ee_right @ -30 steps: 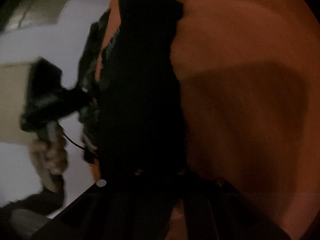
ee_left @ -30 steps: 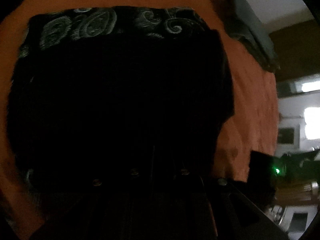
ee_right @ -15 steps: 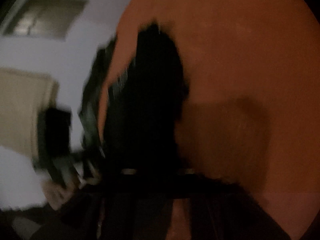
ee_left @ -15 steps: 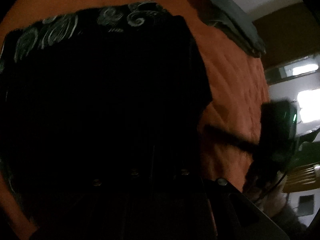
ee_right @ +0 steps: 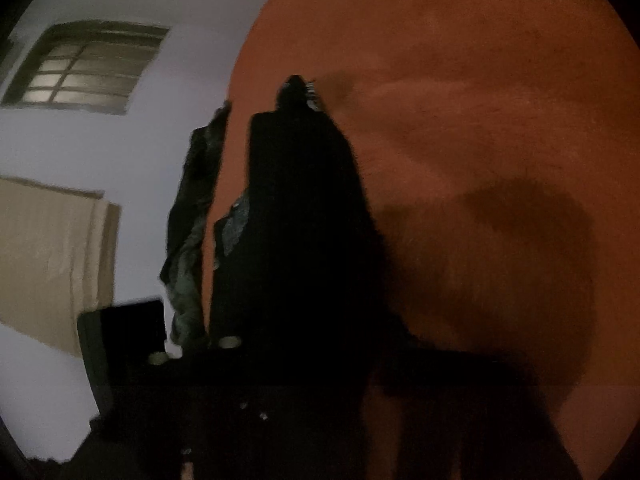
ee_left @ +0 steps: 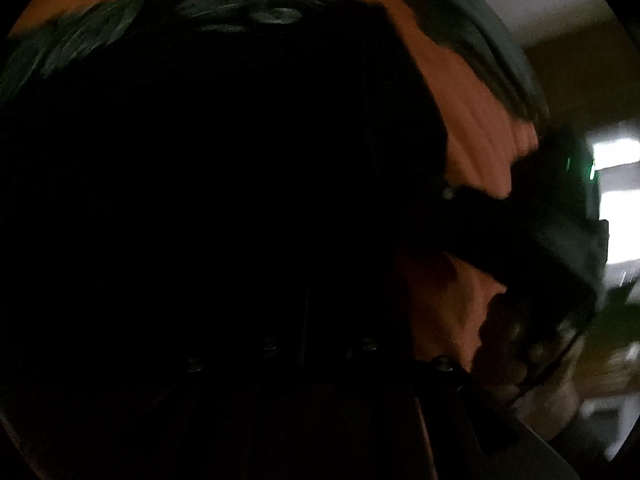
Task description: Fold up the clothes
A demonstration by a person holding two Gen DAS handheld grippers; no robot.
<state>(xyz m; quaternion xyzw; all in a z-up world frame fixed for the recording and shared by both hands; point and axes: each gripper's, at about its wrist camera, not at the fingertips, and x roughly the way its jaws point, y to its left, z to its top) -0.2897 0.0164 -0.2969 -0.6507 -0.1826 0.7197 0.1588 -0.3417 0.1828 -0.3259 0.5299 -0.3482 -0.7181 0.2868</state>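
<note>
A black garment with a pale paisley band along its far edge fills the left wrist view over an orange bedspread. It drapes over my left gripper, whose fingers are lost in the dark and seem shut on the cloth. My right gripper comes in from the right, and its tips meet the garment's right edge. In the right wrist view the same garment rises as a narrow dark fold from my right gripper, which seems shut on it.
A grey-green folded cloth lies at the bed's far edge and shows again as. A hand holds the right gripper's handle. The left gripper's dark body is at lower left. Beyond are a pale wall and a window.
The two grippers have drawn close together, and the right one now sits beside the garment's edge in the left view. The garment covers more of that view, narrowed to a fold.
</note>
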